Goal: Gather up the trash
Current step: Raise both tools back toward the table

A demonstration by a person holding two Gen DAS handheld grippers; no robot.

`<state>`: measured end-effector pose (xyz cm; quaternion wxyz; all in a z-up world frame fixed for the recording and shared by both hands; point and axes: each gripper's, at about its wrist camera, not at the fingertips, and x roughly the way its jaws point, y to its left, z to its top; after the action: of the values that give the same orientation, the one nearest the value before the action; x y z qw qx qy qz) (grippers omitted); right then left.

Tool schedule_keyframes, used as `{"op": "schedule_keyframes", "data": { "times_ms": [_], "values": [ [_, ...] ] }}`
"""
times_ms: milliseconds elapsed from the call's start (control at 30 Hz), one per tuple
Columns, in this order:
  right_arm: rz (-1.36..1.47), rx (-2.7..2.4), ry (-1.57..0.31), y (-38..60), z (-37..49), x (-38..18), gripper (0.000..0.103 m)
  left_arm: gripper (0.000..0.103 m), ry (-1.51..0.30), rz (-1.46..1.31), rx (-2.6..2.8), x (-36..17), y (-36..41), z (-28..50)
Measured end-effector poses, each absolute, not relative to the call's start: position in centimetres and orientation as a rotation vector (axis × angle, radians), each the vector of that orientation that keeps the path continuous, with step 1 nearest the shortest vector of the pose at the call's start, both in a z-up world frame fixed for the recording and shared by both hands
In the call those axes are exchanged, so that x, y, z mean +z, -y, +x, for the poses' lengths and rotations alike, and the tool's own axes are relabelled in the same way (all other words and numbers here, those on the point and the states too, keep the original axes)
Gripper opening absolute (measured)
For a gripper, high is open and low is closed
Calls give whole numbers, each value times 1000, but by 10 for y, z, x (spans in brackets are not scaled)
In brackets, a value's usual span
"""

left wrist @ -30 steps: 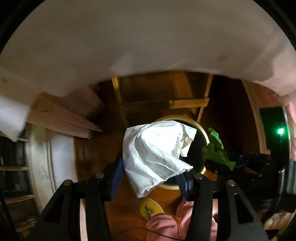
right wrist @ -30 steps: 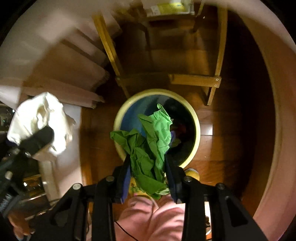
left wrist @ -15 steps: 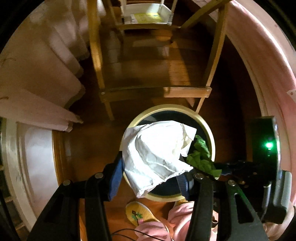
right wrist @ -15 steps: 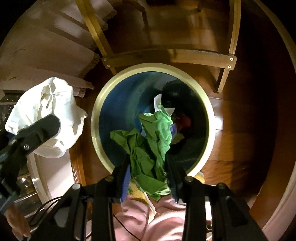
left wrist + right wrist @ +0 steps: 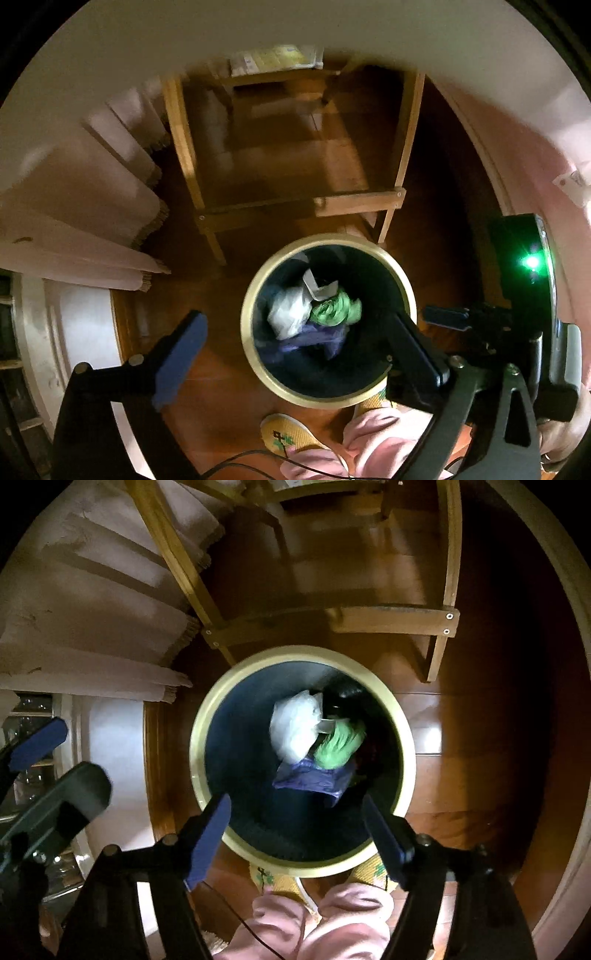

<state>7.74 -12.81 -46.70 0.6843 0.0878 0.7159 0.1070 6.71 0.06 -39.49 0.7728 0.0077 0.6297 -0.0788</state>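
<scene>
While both jaws had just been opening, left gripper (image 5: 295, 350) and right gripper (image 5: 295, 827) stood released, empty above the bin (image 5: 207, 716); white paper (image 5: 295, 731) and green wrapper (image 5: 338, 744) lay inside, well below fingertips.

Motion blur smears the white wad (image 5: 295, 727) and green wad (image 5: 340, 742) in the bin (image 5: 199, 716), whose dark depths hide what lies under the purple scrap (image 5: 310, 779), while the person's slippers (image 5: 284, 435) are cut off by the lower edge.
</scene>
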Motion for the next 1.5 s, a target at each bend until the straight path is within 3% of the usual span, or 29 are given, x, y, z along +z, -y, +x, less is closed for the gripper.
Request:
{"op": "schedule_keyframes", "data": {
  "times_ms": [433, 1067, 1500],
  "values": [
    [266, 228, -1541, 137, 60, -351, 80, 100, -1297, -59, -134, -264, -42, 26],
    [316, 277, -1258, 136, 35, -90, 80, 99, -1002, -52, -264, -11, -63, -8],
    [240, 285, -1054, 115, 42, -20, 80, 99, -882, -37, -308, 35, -64, 9]
  ]
}}
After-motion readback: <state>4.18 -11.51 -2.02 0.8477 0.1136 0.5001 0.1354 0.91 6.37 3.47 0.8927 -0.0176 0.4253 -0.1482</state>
